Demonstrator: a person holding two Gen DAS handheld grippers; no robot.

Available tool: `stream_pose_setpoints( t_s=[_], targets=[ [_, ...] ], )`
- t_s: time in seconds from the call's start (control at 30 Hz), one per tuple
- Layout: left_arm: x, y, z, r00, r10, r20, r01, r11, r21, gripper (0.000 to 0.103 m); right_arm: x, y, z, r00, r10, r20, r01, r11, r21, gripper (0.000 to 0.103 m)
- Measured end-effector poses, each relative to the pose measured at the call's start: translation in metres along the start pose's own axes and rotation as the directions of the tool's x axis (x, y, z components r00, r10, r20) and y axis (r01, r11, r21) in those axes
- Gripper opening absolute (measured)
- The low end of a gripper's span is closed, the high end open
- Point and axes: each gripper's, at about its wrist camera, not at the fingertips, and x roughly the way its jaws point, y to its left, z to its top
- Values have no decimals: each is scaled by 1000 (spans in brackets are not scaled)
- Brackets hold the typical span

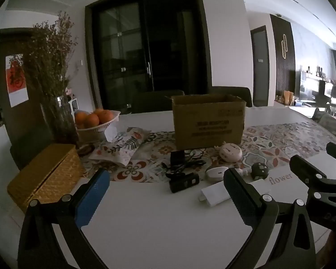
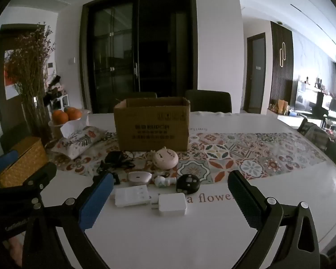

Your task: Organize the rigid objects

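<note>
Both tongs hover over the near edge of the white table (image 2: 212,235), tilted down at the clutter. The left gripper (image 1: 165,192) and the right gripper (image 2: 170,198) stand spread wide and hold nothing.

The small gadgets lie loose in a cluster toward the table's middle, in front of the open cardboard box (image 2: 152,125), presumably their destination: a white charger (image 2: 132,195), a white plug adapter (image 2: 171,204), a pink round case (image 2: 165,158), a black round gadget (image 2: 188,182) and a black adapter with tangled cable (image 1: 183,163).

The tablecloth reads "a flower"; the box's print is too blurred, perhaps "RUPCH".
</note>
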Motion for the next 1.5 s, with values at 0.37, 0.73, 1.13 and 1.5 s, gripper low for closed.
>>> stream_pose_setpoints(
  t_s=[0.37,0.73,1.13,1.5],
  targets=[
    [-1,5,0,1000,1,6,-1,1000,-2,103,1,-1,0,1000,4,14,-4,1000,4,103],
    [-1,6,-2,1000,1,10,-1,1000,-6,103,4,0,-4,1000,7,16,-7,1000,6,103],
    [-3,2,2,1000,5,14,-5,1000,-7,103,0,3,-4,1000,7,17,-7,1000,6,103],
    [-4,1,3,1000,10,16,-10,1000,-3,103,0,2,-3,1000,10,16,-10,1000,8,103]
  ],
)
